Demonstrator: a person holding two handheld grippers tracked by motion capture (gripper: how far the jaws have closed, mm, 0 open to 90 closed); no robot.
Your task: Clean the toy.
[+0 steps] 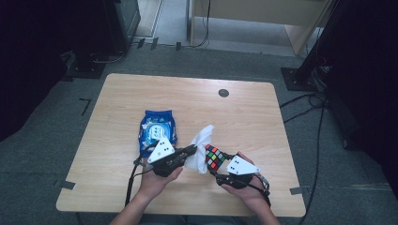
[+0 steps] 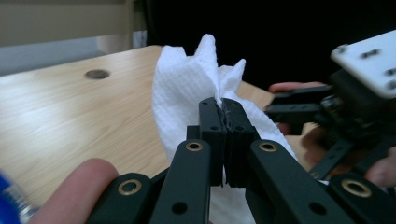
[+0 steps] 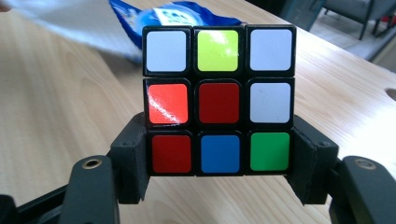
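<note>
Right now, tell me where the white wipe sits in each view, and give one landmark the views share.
High view: the white wipe is at centre, pinched by the left gripper, beside the puzzle cube.
Left gripper view: centre, rising from between the shut jaws.
Right gripper view: a blurred pale strip at the top left.
Shared landmark: the round hole in the table.

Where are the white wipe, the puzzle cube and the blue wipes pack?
white wipe [image 2: 182,88], left gripper view, its textured face.
puzzle cube [image 3: 218,102], right gripper view, its red centre square.
blue wipes pack [image 1: 157,125], high view, its top label.
</note>
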